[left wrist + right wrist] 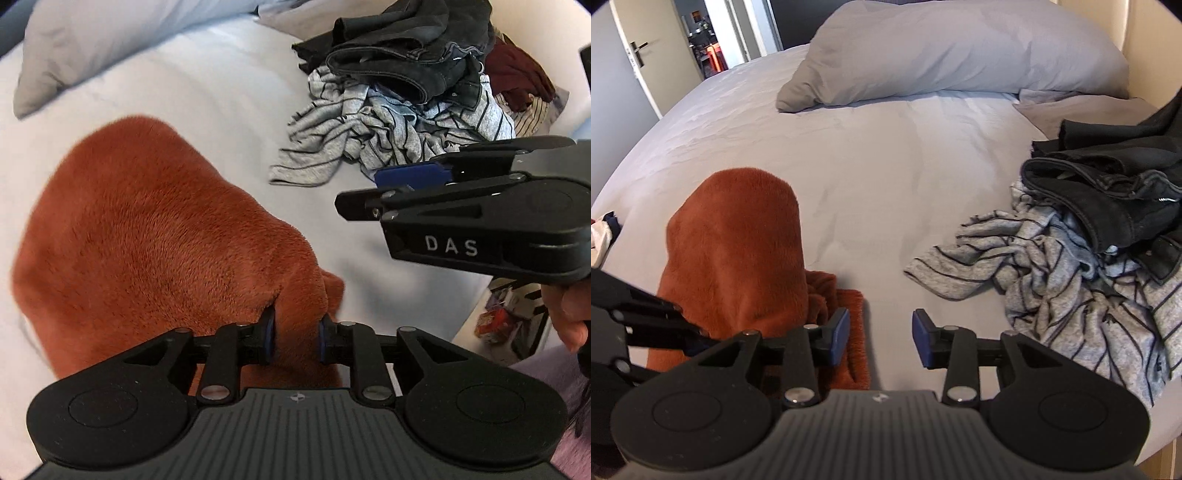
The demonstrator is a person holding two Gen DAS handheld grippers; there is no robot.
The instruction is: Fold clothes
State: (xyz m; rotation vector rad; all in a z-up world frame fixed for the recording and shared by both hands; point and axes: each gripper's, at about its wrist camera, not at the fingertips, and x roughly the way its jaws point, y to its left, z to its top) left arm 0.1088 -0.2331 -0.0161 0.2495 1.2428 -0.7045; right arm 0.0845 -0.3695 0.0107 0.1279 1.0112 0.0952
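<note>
A rust-orange fleece garment (155, 229) lies on the bed; it also shows in the right wrist view (738, 251). My left gripper (295, 334) is shut on a bunched fold of the fleece at its near edge and lifts it. My right gripper (881, 338) is open and empty, just right of the fleece above the sheet. It also shows in the left wrist view (399, 184), apart from the fleece. A pile of unfolded clothes (1089, 258) lies to the right: a grey striped shirt (369, 140) under black jeans (406, 55).
The bed has a light grey sheet (886, 166) and a grey pillow (942, 55) at the head. A dark red garment (517, 74) sits at the pile's far side. An open door (635, 55) is at the far left. The bed's edge (476, 306) runs at the lower right.
</note>
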